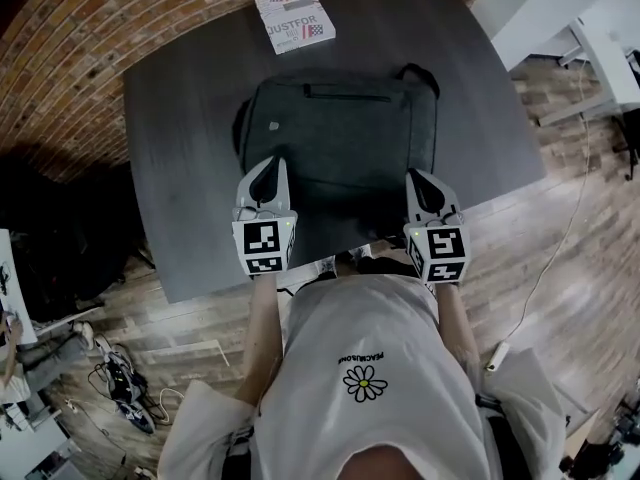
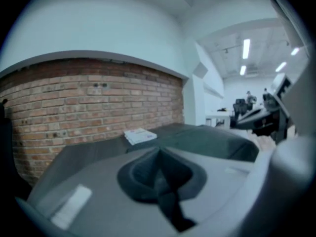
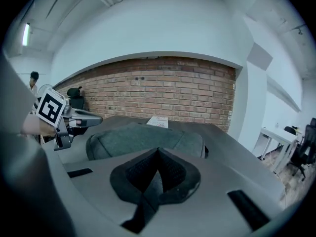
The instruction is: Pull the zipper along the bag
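on the dark table (image 1: 170,118), from the head view, the grey bag (image 1: 340,148) lay flat, a book (image 1: 293,16) beyond it. the left gripper (image 1: 274,164) hung over the bag's near left corner, the right gripper (image 1: 417,174) at its near right edge. along the left gripper view, the jaws were pressed together on nothing, the bag ahead to the right. along the right gripper view, those jaws met empty too, the bag just ahead.
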Available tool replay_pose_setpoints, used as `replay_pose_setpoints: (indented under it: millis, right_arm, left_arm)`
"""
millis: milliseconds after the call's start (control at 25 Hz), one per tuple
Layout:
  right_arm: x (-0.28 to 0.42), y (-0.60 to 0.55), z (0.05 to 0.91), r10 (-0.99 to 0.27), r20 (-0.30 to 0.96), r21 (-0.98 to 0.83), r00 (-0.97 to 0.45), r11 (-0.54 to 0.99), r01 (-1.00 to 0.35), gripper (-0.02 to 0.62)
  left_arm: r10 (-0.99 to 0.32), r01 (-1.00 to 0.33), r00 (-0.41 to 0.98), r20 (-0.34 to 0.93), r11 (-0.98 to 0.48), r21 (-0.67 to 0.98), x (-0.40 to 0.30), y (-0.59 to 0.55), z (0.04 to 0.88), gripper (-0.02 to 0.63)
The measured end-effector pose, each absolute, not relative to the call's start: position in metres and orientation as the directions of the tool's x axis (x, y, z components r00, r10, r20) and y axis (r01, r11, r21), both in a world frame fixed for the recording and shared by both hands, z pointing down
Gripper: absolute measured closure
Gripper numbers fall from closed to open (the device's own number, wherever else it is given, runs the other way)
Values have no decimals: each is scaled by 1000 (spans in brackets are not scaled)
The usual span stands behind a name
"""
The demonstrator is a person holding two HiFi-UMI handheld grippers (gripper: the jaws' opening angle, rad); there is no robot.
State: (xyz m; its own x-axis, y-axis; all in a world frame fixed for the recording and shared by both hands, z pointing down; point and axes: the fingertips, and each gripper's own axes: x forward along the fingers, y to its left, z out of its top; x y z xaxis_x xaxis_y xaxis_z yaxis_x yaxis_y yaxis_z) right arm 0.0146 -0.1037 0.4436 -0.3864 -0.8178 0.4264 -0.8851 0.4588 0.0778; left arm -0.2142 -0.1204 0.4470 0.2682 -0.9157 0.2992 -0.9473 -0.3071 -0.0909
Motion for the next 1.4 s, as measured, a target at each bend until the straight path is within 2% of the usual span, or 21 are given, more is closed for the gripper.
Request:
replay_pose_setpoints:
  millis: [280, 760, 1000, 1400]
  right_arm:
    - [28, -87, 470, -783, 523, 51, -336, 423, -905, 594]
    - [34, -101, 495, -766, 580, 122, -278, 419, -900, 594]
    - [49, -155, 501, -774, 581, 187, -253, 429, -884, 594]
    - [73, -291, 505, -770, 591, 228, -239, 444, -867, 595]
  left_arm:
    - [-850, -927, 283, 443, -361, -99, -217, -138, 491, 607]
    - [-818, -908, 305, 488, -404, -110, -206, -141, 505, 607]
    - [-784, -857, 344, 517, -487, -168, -189, -140, 510, 607]
    - [-685, -731, 460, 565, -653, -197, -117, -142, 517, 607]
